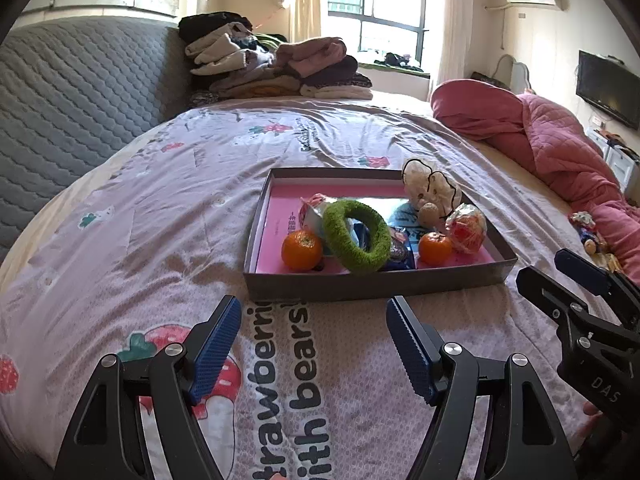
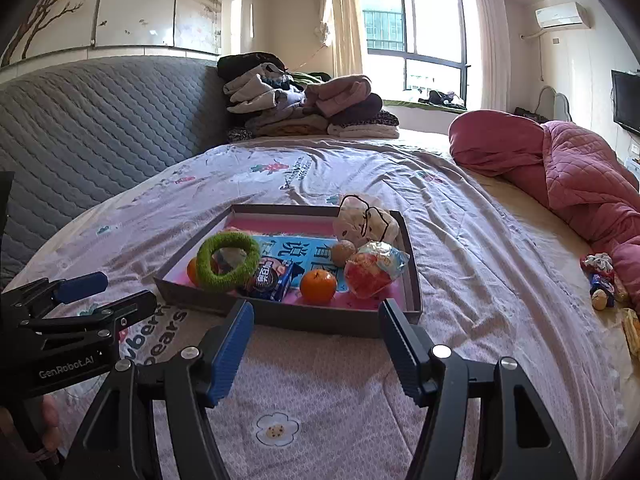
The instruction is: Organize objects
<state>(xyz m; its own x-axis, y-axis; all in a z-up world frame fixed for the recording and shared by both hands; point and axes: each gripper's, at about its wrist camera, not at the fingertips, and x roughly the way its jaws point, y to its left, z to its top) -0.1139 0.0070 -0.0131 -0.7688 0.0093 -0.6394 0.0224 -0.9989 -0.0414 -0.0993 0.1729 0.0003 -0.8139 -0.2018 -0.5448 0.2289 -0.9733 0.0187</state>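
— Where does the box (image 1: 372,284) sit for you?

— On the bed (image 1: 160,208), just ahead of both your grippers. In it, one orange (image 1: 301,250) lies near left, the ring (image 1: 356,236) leans beside it, and a second orange (image 1: 434,248) lies to the right.

— And behind those?

— The plush toy (image 1: 426,188) rests against the box's far right corner. The clothes pile (image 1: 276,64) sits at the bed's far end, and the quilt (image 1: 552,148) lies to your right.

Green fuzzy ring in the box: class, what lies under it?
The green fuzzy ring leans on an orange and a dark snack packet. Whatever lies directly beneath it is covered.
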